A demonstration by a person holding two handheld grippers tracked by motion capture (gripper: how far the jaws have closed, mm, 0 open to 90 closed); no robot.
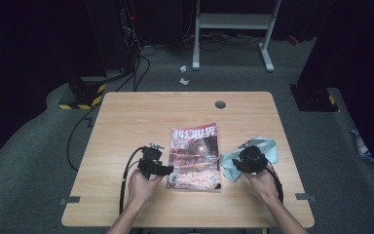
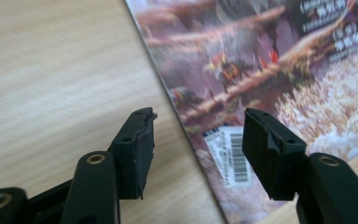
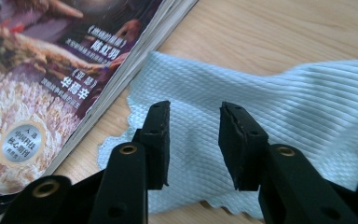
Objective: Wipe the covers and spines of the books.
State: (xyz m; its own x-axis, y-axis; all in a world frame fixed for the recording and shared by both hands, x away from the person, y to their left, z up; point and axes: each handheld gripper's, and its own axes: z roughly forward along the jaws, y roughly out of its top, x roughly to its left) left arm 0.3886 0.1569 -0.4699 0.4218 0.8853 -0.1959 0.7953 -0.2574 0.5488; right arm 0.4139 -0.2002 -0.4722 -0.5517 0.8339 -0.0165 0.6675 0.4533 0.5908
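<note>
Overhead, a light wooden tabletop [image 1: 126, 122] stood on grey carpet in a dark room, with a person's forearms coming in from its near edge. A magazine [image 1: 195, 156] with a reddish, busy cover lay flat and closed near the middle of the tabletop, a little toward the near edge, its spine on the left. A pale blue cloth [image 1: 268, 148] lay crumpled just beside the magazine's right edge, one corner touching or nearly touching the page block.

Each hand held a black two-jaw gripper. The left gripper [image 1: 168, 170] hung at the magazine's near left corner. In the left gripper view its jaws stood wide apart, holding nothing, one over bare wood and the other over the cover, with the spine and a white barcode label [image 2: 233, 151] between them. That straddling pose looked like a lineup to pinch or steady the spine edge.

The right gripper [image 1: 241, 163] sat over the cloth's left part. In the right gripper view its jaws were narrowly parted and empty, poised just above the ribbed cloth [image 3: 279, 93] near its scalloped edge, seemingly ready to pick it up, perhaps to wipe the cover. Whether the tips touched the fabric could not be told.
</note>
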